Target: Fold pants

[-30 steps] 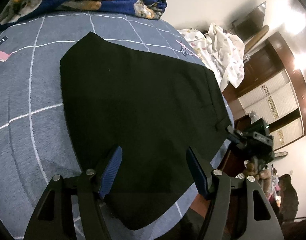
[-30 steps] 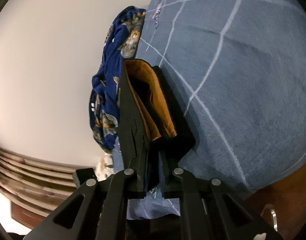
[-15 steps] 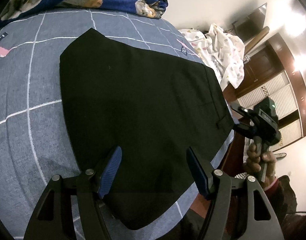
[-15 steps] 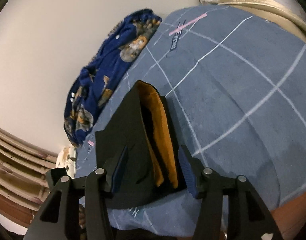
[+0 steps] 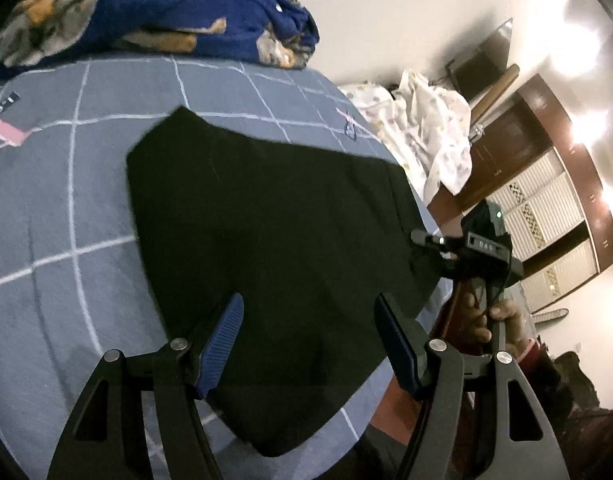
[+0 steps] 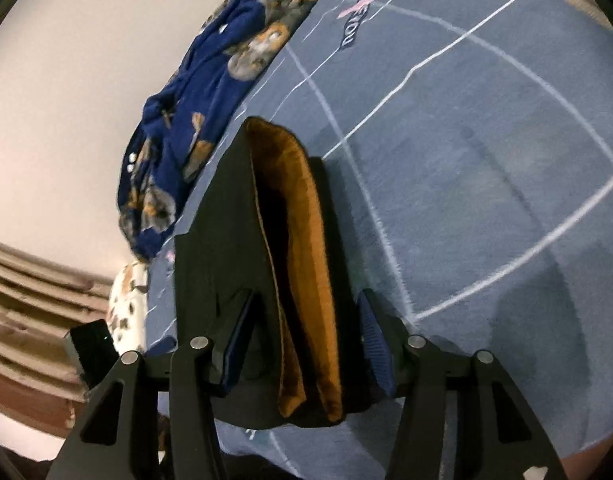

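A big bed (image 5: 46, 208) is seen, covered with a grey-blue sheet with white lines. A crumpled dark blue blanket (image 5: 154, 20) with orange patches is piled at the far end, by the wall. A white spotted cloth (image 5: 426, 136) hangs off the far corner of the bed.

The black pants (image 5: 274, 248) are laid flat on the sheet, already folded into a wide, thick block. In the right wrist view the open end of the pants (image 6: 242, 272) is seen, with an orange-brown lining (image 6: 306, 248) showing between the black layers.

The step in hand is judged to be letting go after a fold and getting ready for the next one. To do it well, the stacked edges should be left lined up, and the cloth should not be dragged as the grippers are drawn away. For the next fold, both layers should be pinched together near a corner, so the lining is not pulled out.

The left gripper (image 5: 310, 340) is held wide apart just above the near part of the pants. Nothing is held by it, and its blue pads (image 5: 222, 344) are clear of the cloth.

The right gripper (image 6: 302, 340) is held partly apart at the edge of the pants. The folded end lies between its fingers, but the pads are not seen to press on it, so the pants are judged to be let go.
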`<state>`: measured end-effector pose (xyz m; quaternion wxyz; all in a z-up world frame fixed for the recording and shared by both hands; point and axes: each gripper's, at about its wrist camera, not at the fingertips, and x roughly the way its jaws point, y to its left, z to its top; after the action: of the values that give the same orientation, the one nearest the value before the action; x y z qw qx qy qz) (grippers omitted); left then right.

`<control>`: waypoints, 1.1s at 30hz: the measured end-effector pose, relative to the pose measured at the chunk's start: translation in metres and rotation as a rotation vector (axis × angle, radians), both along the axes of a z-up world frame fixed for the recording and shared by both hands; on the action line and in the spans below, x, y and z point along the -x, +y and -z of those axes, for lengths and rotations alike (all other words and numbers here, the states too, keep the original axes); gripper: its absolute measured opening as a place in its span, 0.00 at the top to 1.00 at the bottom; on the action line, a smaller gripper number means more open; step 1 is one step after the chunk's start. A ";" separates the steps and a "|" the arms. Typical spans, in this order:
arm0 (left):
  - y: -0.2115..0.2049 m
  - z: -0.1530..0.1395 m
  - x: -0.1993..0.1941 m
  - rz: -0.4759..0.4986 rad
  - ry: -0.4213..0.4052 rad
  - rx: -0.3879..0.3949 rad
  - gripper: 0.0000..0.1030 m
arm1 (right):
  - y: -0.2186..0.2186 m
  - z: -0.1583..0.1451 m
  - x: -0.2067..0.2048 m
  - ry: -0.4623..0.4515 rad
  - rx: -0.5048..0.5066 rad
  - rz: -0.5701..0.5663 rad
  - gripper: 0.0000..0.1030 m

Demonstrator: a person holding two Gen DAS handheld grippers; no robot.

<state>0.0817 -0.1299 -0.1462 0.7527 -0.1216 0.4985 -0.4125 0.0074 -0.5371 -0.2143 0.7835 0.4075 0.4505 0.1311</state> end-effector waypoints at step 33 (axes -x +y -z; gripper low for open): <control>-0.023 0.028 -0.017 0.004 -0.031 -0.307 0.34 | 0.009 -0.002 -0.042 0.038 0.031 -0.210 0.54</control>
<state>0.0988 -0.1531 -0.1742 0.7691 0.0023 0.5443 -0.3350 0.0494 -0.5281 -0.2118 0.7630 0.3483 0.5073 0.1979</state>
